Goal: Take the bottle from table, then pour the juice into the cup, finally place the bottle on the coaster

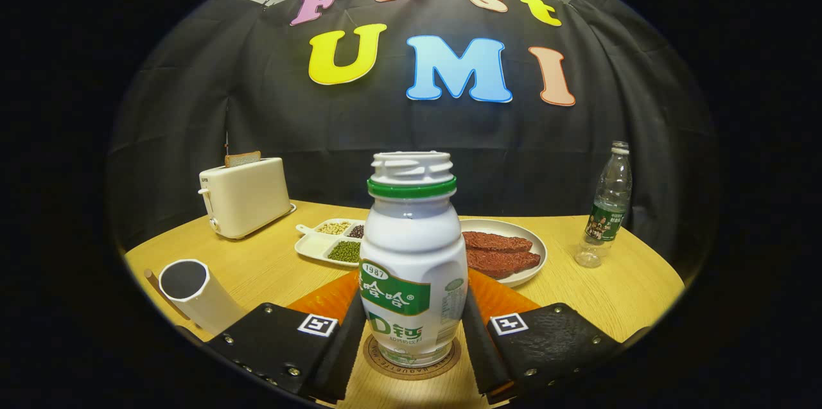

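The white plastic bottle with a green neck ring and green label (413,268) stands upright and uncapped on a round brown coaster (411,361), which lies on the light wooden surface (616,293) at the near edge. The gripper (411,338) has its two black fingers set at either side of the bottle's lower body; the left finger (343,348) and the right one sit very close against it, but whether both actually press on the bottle cannot be told, since a thin gap may remain at the base.

Just behind the bottle lies an orange mat (331,296), showing on both sides of it. To the near left a white cup with a dark inside (192,293) stands on the surface, well apart from the bottle. Farther left is a cream toaster (244,197) with a slice of bread (242,158) sticking out of its top. Beyond the bottle a white divided tray of beans and grains (329,240) sits on the left and a white plate (530,239) with two reddish-brown slabs (499,252) on the right. At the far right a clear plastic water bottle with a green label (607,203) stands upright.
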### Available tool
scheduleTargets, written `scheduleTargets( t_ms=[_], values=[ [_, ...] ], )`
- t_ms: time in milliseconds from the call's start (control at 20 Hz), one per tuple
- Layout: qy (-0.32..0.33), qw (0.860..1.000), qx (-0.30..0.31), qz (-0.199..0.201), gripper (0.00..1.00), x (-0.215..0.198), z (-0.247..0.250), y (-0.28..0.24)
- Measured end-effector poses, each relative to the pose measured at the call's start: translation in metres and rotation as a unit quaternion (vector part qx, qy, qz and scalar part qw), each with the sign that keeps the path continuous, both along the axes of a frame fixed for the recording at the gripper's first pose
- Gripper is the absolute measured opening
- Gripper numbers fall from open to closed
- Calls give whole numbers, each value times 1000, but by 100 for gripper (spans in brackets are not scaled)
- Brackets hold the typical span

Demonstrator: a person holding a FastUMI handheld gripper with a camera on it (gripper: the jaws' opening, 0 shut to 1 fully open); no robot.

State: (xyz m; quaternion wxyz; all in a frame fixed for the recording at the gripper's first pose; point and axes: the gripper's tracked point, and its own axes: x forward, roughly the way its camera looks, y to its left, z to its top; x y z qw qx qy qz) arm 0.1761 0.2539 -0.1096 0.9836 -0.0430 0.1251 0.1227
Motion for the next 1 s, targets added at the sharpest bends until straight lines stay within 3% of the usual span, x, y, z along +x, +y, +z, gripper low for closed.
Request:
scheduleTargets(
  t_ms=[650, 750, 900, 950, 1000],
  values=[
    [-10, 1000, 24, 2, 75, -3, 1, 0],
    [-18, 1000, 17, -1, 86, -3, 4, -1],
    [-37, 999, 12, -6, 87, -6, 25, -1],
    [-48, 999, 13, -7, 99, -5, 32, -2],
    [-56, 998, 12, -9, 98, -8, 40, -3]
  ],
)
